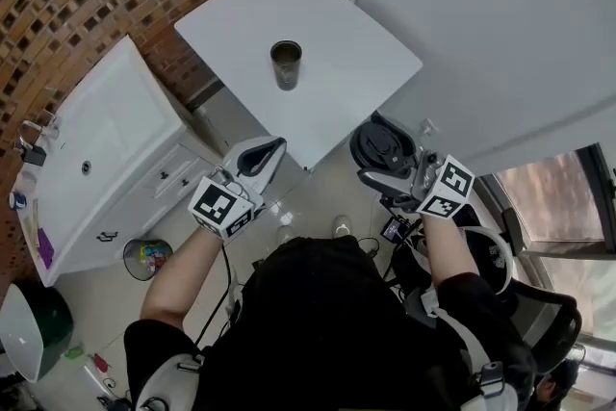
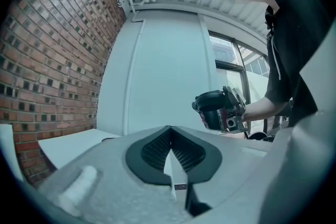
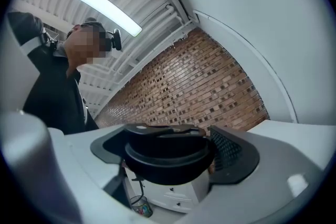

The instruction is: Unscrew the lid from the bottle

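Both grippers sit well short of the bottle: right gripper clamps the black lid, left gripper is pinched shut, empty. I'd park the lid flat beside the bottle.

The lid sits between the right gripper's fingers, seemingly clamped. The open bottle stands on the table, beyond the left gripper's closed fingertips.

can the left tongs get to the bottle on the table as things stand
Probably yes: the left tongs hold nothing, and the white table shows nothing between them and the bottle. They are shut, so they must open first.
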